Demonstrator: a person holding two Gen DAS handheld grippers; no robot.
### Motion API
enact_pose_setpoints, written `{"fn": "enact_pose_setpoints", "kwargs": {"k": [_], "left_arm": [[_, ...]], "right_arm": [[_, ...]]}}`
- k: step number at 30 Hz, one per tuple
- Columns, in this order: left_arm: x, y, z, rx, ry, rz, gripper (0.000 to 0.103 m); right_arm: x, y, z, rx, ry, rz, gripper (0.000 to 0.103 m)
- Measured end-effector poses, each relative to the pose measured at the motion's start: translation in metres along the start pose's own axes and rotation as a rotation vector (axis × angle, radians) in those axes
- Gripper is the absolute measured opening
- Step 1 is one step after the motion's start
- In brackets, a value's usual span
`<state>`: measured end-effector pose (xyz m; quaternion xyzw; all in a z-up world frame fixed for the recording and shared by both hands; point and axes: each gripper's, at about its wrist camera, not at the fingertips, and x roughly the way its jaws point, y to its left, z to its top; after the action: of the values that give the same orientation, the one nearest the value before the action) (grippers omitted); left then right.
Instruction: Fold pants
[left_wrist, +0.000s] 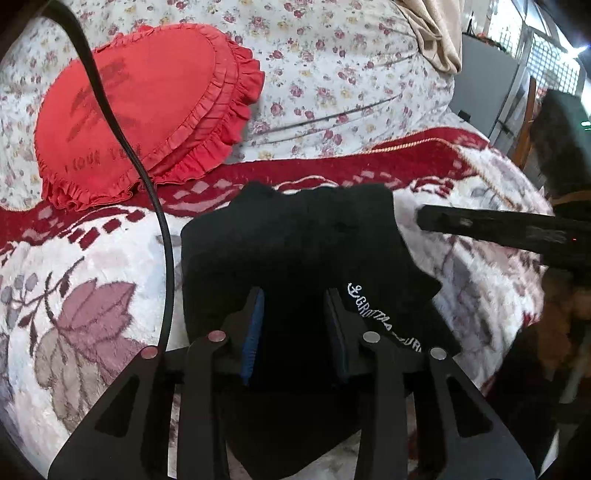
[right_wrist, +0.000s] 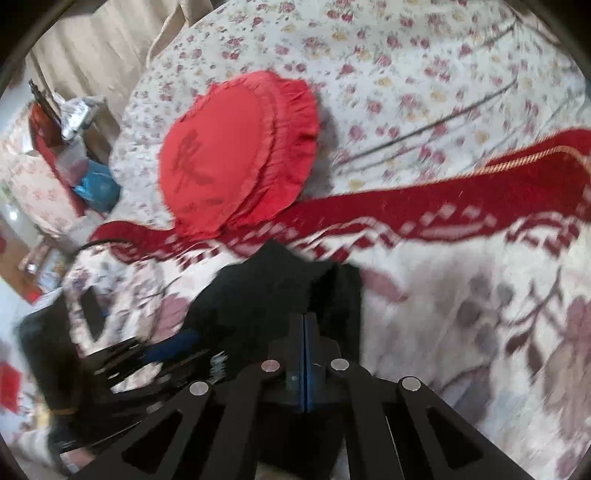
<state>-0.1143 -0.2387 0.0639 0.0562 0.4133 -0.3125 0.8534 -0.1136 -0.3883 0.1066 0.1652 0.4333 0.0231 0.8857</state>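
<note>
The pants (left_wrist: 295, 251) lie folded into a compact bundle on the bed's blanket (left_wrist: 92, 295), near a red cushion (left_wrist: 140, 122). The left hand-held gripper (left_wrist: 295, 325) stands part open over them, gripping nothing; the right hand-held gripper (right_wrist: 304, 332) is fully closed and empty. Folding looks nearly complete; the next move calls for a final tidy or withdrawal.

My left gripper (left_wrist: 295, 314) and right gripper (right_wrist: 306, 325) are alike: flat black linkage arms with long cut-out slots, round silver rivets (left_wrist: 217, 336) at the pivots, blue ribbed pads (left_wrist: 253, 332) lining the black fingers, and a thin black cable (left_wrist: 162, 229) trailing toward eleven o'clock.
</note>
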Motion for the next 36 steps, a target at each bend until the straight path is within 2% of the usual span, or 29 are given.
{"fn": "enact_pose_setpoints", "kwargs": {"k": [7, 8, 9, 14, 15, 17, 21, 23, 25, 26, 29, 32, 36], "left_arm": [[0.000, 0.004, 0.000, -0.025, -0.006, -0.025, 0.033], [0.000, 0.005, 0.000, -0.029, -0.005, -0.027, 0.033], [0.000, 0.006, 0.000, -0.029, -0.003, -0.028, 0.033], [-0.007, 0.008, 0.002, -0.028, 0.000, -0.027, 0.033], [-0.009, 0.009, 0.003, -0.034, -0.006, -0.025, 0.033], [-0.013, 0.013, 0.004, -0.044, -0.018, -0.019, 0.033], [-0.008, 0.018, 0.003, -0.050, 0.000, 0.012, 0.033], [-0.004, 0.017, 0.001, -0.051, 0.009, 0.017, 0.033], [-0.003, 0.013, 0.000, -0.034, 0.006, 0.030, 0.035], [-0.002, 0.012, 0.000, -0.030, 0.008, 0.031, 0.036], [-0.007, 0.011, 0.003, -0.029, 0.006, 0.020, 0.036], [-0.015, 0.011, 0.011, -0.032, -0.023, 0.014, 0.036], [-0.008, 0.007, 0.014, -0.036, -0.005, 0.005, 0.036]], "right_arm": [[0.009, 0.004, -0.032, 0.024, 0.086, 0.065, 0.005], [0.014, 0.002, -0.034, 0.045, 0.094, 0.078, 0.009], [0.018, 0.000, -0.036, 0.058, 0.099, 0.080, 0.018], [0.023, -0.002, -0.039, 0.085, 0.098, 0.096, 0.027], [0.021, -0.002, -0.038, 0.080, 0.097, 0.097, 0.034], [0.020, -0.003, -0.039, 0.086, 0.095, 0.096, 0.041], [0.029, -0.001, -0.041, 0.084, 0.111, 0.078, 0.043], [0.033, 0.003, -0.041, 0.075, 0.095, 0.094, 0.041], [0.038, 0.006, -0.041, 0.063, 0.082, 0.092, 0.018], [0.039, 0.008, -0.042, 0.046, 0.077, 0.062, 0.006], [0.023, 0.015, -0.041, 0.000, 0.025, 0.041, 0.003], [-0.011, 0.014, -0.035, -0.028, -0.049, 0.002, 0.002], [-0.016, 0.007, -0.032, -0.042, -0.034, -0.033, 0.002]]}}
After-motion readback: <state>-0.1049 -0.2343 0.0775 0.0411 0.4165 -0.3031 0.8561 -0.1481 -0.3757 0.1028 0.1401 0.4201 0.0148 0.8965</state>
